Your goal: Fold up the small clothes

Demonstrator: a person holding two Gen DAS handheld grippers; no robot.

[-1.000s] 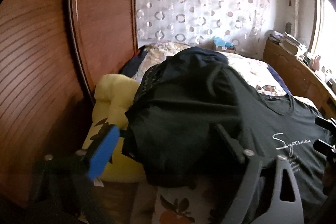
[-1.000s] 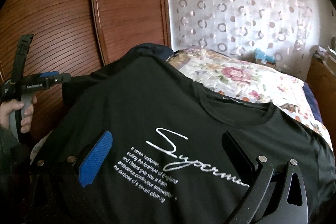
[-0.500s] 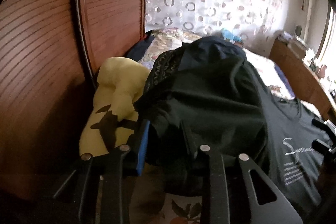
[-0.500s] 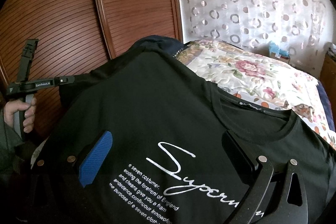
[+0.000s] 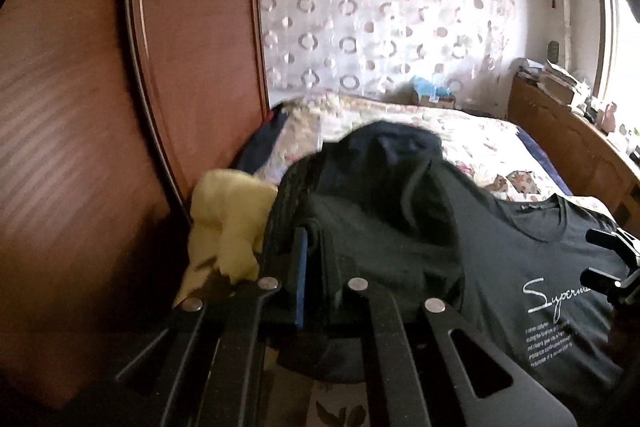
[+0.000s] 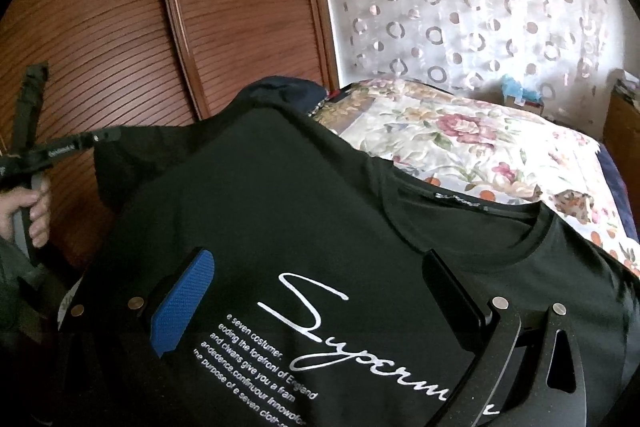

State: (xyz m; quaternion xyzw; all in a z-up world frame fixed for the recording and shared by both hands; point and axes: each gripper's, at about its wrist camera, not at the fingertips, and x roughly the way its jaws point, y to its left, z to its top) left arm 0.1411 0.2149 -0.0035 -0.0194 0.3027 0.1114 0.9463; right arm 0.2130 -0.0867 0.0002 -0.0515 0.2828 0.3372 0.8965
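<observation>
1. Left wrist view: my left tool (image 5: 316, 267) is clamped narrow on a fold of the black T-shirt (image 5: 400, 251), with dark cloth pinched between the blue pad and the black finger. I judge this to be the grasp on the shirt's left edge or sleeve, the opening step of the first fold.
2. Same view: the shirt lies on the bed (image 5: 480, 143), humped over a pile of other clothes. A yellow garment (image 5: 228, 223) sits just beside it on the wardrobe side, and a dark blue garment (image 5: 384, 143) pokes out behind it. The right tool (image 5: 612, 267) shows at the right edge, over the shirt's printed chest.
3. Right wrist view: my right tool (image 6: 320, 311) stands wide, its jaws apart above the white script print (image 6: 340, 323), and nothing is pinched between them. The person's hand (image 6: 28, 207) grips the left tool (image 6: 72, 147) at the far left, by the wardrobe door (image 6: 120, 47).
4. Same view: the shirt is face up, collar towards the floral bedspread (image 6: 460, 135), and the chest lies fairly smooth while the left side drapes down dark and bunched.
5. Next, I think the right tool needs to close on the opposite edge or hem, so both sides can lift together. The thin cloth will likely sag and drag the garments beneath, so I would lift slowly.
</observation>
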